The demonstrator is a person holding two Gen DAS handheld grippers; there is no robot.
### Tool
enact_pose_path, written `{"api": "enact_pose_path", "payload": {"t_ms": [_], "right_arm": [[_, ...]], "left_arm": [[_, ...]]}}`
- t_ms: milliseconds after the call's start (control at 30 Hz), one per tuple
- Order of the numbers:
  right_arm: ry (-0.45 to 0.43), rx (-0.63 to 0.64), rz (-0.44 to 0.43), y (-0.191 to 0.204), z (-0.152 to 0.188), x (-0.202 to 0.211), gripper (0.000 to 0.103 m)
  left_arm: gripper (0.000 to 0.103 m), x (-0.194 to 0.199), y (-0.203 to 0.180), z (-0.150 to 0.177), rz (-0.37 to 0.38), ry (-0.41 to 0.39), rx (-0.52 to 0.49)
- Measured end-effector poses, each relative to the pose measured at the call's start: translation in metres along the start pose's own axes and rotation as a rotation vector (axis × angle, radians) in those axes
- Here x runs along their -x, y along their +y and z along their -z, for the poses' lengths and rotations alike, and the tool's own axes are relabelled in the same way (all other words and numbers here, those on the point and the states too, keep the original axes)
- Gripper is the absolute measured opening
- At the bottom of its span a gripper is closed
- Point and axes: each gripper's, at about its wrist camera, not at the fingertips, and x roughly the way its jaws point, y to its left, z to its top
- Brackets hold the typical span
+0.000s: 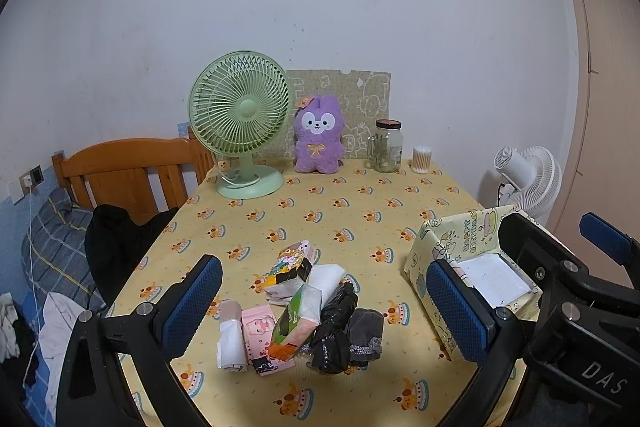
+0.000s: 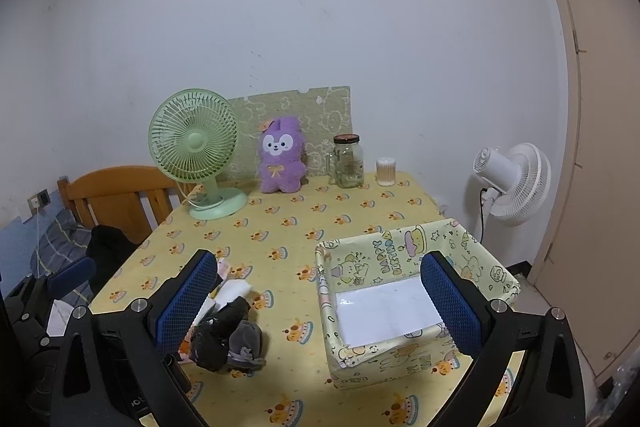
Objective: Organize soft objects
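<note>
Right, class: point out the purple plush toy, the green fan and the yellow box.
Purple plush toy (image 1: 319,143): left wrist view, on its belly bow.
Green fan (image 1: 248,109): left wrist view, on the hub of its grille.
Yellow box (image 2: 362,357): right wrist view, on its near outer wall.

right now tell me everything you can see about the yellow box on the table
The yellow box is open-topped, wrapped in glossy cartoon paper reading "happy birthday". Its walls look creased and slightly uneven. Inside, only a flat white sheet shows on the bottom. It stands upright on the patterned tablecloth, right of the pile of soft items, apart from it.
</note>
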Motion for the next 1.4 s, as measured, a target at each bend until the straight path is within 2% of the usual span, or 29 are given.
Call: {"api": "enact_pose_path", "payload": {"t_ms": [633, 1300, 1400], "right_arm": [[-0.001, 0.003, -0.006, 0.002, 0.002, 0.004, 0.103], [0.000, -0.012, -0.012, 0.007, 0.001, 0.006, 0.103], [0.002, -0.011, -0.012, 0.010, 0.001, 0.005, 0.103]], "left_arm": [[0.103, -0.003, 0.001, 0.001, -0.008, -0.005, -0.003], [0.102, 0.011, 0.001, 0.004, -0.002, -0.026, -0.015], [0.102, 0.012, 0.003, 0.004, -0.021, -0.035, -0.017]]}}
